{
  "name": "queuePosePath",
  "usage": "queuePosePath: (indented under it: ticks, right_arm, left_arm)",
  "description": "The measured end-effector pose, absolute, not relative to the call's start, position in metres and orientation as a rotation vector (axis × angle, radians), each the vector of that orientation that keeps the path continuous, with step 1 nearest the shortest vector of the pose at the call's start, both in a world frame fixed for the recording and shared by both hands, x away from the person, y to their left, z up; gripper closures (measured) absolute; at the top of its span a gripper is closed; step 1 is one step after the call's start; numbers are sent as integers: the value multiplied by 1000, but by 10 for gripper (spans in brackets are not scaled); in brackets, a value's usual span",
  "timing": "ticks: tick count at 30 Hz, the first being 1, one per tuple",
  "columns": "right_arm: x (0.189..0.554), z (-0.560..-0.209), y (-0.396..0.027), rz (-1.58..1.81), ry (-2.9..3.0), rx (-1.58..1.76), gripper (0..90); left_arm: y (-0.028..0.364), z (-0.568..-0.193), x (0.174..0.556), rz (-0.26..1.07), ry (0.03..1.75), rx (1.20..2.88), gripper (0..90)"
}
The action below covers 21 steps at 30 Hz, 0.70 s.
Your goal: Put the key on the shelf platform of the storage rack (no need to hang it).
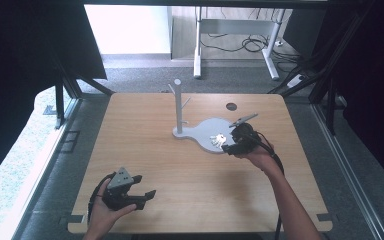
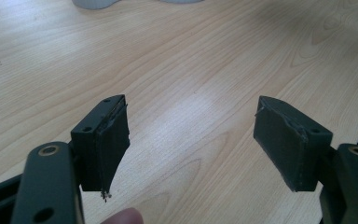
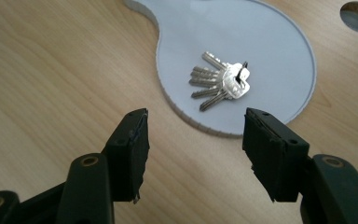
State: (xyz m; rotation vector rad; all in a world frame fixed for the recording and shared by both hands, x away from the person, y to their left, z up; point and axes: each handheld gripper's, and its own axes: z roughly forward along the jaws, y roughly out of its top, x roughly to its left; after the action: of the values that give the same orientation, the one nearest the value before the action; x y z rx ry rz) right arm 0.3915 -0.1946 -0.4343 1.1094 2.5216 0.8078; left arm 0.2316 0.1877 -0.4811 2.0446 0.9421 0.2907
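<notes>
Both pairs of jaws stand wide apart with nothing between them. In the left gripper view we see the left gripper spread over bare wood, its black pads clear of any object, and a fingertip at the bottom edge. In the high view that left gripper is held at about seven o'clock on the table, near the front edge, its grey three-cornered plate on top.

The right gripper sits at roughly three o'clock from the table's centre, at the right edge of the grey base plate. In the right gripper view we look between the open jaws of the right gripper at a bunch of keys lying flat on the rounded end of the base plate, fanned out towards nine o'clock, apart from the jaws. In the high view the keys lie just left of the gripper. A grey post with pegs stands upright on the narrow end of the plate, at about twelve o'clock from the table's centre. A round hole in the tabletop is at one o'clock.
</notes>
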Motion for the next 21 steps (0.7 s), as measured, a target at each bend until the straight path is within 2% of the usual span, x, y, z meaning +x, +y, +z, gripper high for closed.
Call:
queuePosePath:
  ticks: [21]
  right_arm:
    - [291,-489,-267,961,2444,1158,422]
  left_arm:
    - [186,-483,232,296,961,2055,267]
